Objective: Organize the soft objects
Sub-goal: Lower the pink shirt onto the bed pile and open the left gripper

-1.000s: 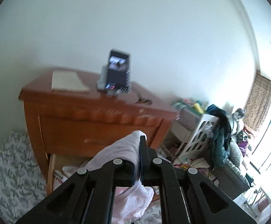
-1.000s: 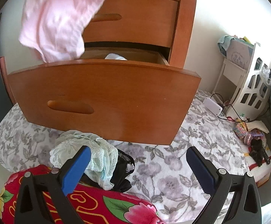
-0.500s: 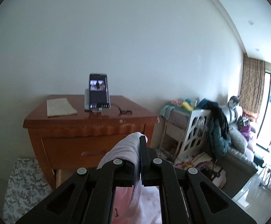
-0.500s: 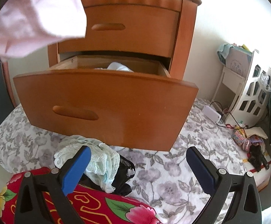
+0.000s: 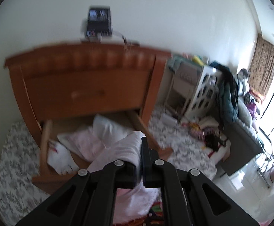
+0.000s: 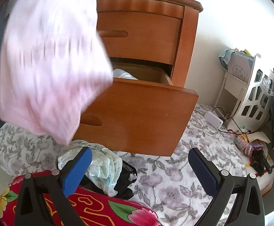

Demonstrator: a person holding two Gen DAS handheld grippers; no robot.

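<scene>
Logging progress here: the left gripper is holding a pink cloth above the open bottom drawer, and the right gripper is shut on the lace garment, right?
Not quite. In the right wrist view the right gripper is open, with the lace garment lying loose between its fingers. The rest is right.

pink cloth [image 6: 48, 66]: motion-blurred | phone [image 5: 99, 23]: screen unreadable

Faint print on pale card [image 6: 238, 70] on white shelf [image 6: 231, 86], too small to read, no other legible txt

pink garment [image 6: 48, 66]: soft cloth | nightstand [image 6: 146, 43]: smooth glossy wood
</scene>
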